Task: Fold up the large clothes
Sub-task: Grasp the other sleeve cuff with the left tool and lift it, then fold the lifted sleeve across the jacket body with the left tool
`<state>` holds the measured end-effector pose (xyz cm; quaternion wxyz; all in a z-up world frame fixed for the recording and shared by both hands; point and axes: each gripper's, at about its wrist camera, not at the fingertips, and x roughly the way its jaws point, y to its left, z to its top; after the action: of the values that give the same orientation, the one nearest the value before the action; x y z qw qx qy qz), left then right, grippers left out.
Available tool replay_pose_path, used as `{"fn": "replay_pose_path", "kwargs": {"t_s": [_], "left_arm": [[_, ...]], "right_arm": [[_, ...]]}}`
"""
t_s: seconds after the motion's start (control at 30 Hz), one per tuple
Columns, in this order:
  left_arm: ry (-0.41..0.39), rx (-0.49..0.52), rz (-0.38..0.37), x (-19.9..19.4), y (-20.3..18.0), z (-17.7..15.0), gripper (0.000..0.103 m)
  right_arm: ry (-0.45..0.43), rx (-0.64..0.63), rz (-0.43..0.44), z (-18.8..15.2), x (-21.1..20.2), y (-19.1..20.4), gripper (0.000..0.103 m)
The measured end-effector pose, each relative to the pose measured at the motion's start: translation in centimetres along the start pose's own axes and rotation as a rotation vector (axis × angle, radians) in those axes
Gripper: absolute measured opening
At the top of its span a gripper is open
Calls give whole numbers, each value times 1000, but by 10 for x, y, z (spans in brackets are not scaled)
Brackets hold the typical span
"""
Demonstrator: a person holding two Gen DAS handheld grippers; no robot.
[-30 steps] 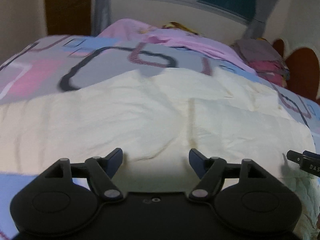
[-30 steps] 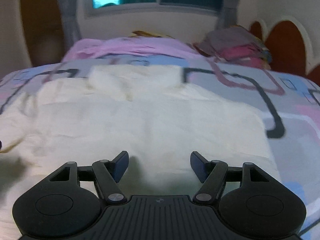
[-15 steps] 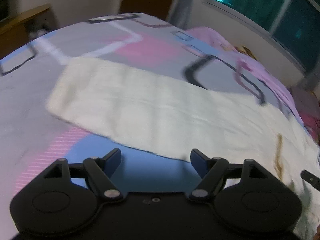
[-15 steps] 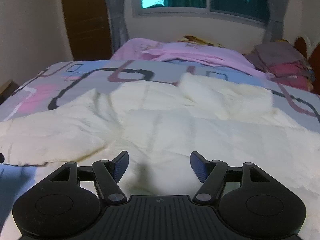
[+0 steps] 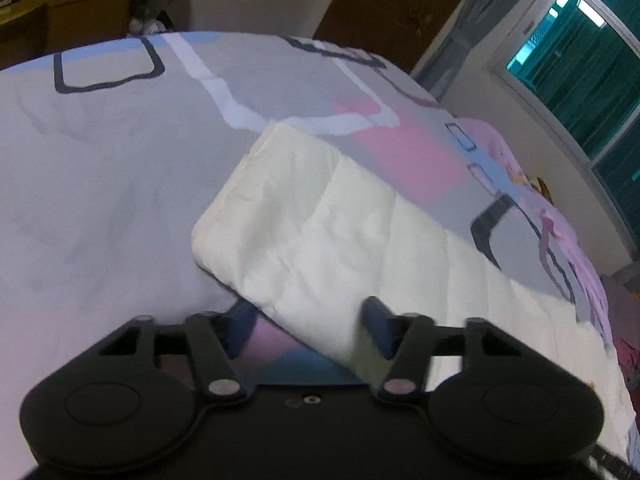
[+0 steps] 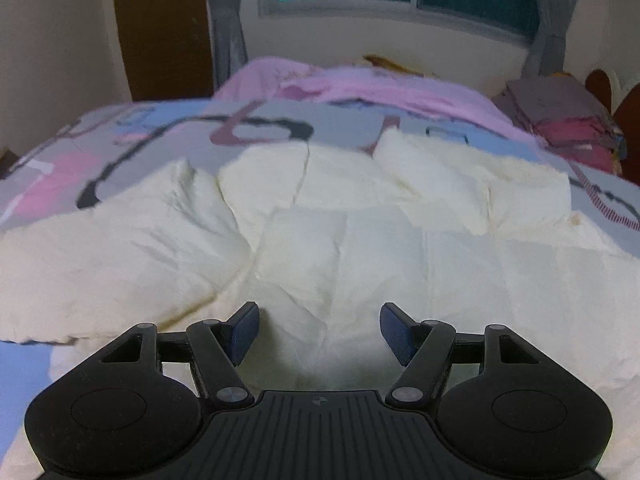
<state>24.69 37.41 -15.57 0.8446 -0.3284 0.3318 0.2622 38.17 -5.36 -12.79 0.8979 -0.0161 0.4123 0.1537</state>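
A large cream-white garment (image 6: 360, 248) lies spread on the patterned bedspread (image 6: 64, 168). In the left wrist view one long cream sleeve (image 5: 320, 224) stretches away to the upper left, its cuff end rounded. My left gripper (image 5: 308, 320) is open, its jaws either side of the sleeve's near edge, close to the cloth. My right gripper (image 6: 320, 328) is open and empty, low over the wrinkled body of the garment, with its folded collar part (image 6: 460, 184) farther back.
The bedspread (image 5: 100, 160) is grey with pink and blue blocks. A pink blanket (image 6: 360, 88) lies at the far side, with a stack of folded clothes (image 6: 560, 120) at the right. A wooden desk (image 5: 80, 4) stands beyond the bed's left side.
My left gripper has swung left from the garment's body to the sleeve and come down close to its edge. My right gripper has shifted left and now faces the collar area.
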Motion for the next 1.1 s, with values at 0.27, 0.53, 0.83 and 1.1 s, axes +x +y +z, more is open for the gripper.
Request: {"fn": "replay_pose_path", "kwargs": {"t_s": [0.27, 0.53, 0.83, 1.1], "left_arm": [[-43, -21, -3, 4, 2, 4, 8], [-122, 77, -73, -28, -28, 9, 6], [-189, 330, -266, -71, -123, -9, 6], [-129, 526, -487, -78, -228, -66, 6]], "right_arm": [[3, 6, -1, -3, 9, -1, 67], [-11, 18, 6, -1, 5, -5, 67], [-73, 65, 12, 0, -34, -29, 67], [-97, 146, -24, -12, -67, -78, 68]]}}
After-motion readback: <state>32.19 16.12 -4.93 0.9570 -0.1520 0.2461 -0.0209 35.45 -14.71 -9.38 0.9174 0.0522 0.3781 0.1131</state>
